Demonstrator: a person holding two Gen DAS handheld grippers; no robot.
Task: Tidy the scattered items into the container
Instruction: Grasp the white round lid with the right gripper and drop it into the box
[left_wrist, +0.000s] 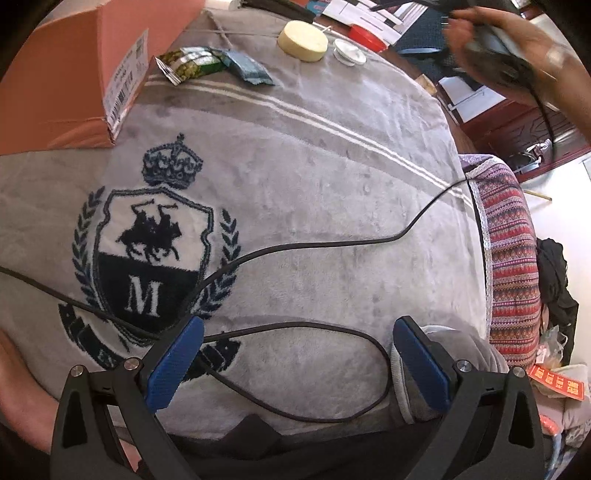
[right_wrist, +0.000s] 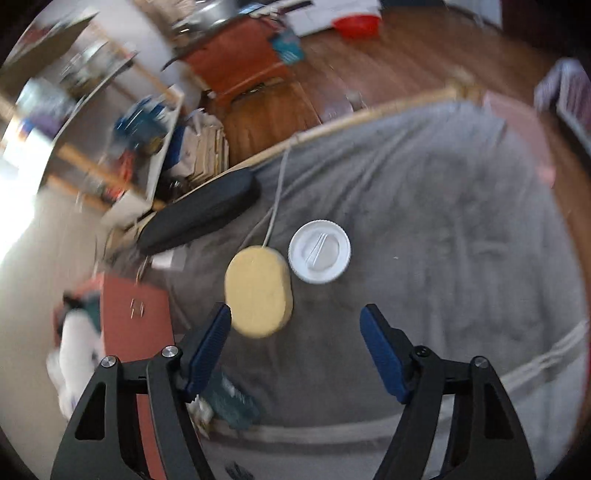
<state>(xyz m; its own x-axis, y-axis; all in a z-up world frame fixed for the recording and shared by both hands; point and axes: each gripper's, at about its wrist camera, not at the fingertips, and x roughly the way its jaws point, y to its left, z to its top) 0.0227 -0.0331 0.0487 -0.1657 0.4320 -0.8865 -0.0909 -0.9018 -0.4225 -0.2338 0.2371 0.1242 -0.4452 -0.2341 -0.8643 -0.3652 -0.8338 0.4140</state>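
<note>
Blue-padded right gripper (right_wrist: 295, 347), jaws wide and empty, hangs above yellow sponge (right_wrist: 258, 291) beside white lid (right_wrist: 319, 255) on grey blanket (right_wrist: 443, 258); centre on sponge first; left gripper (left_wrist: 295, 362) idles agape, orange box (left_wrist: 74, 74) nearby.

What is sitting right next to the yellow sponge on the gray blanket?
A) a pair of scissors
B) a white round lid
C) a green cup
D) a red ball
B: in the right wrist view a white round lid lies right beside the yellow sponge on the gray blanket, and the left wrist view shows the same pair side by side.
</note>
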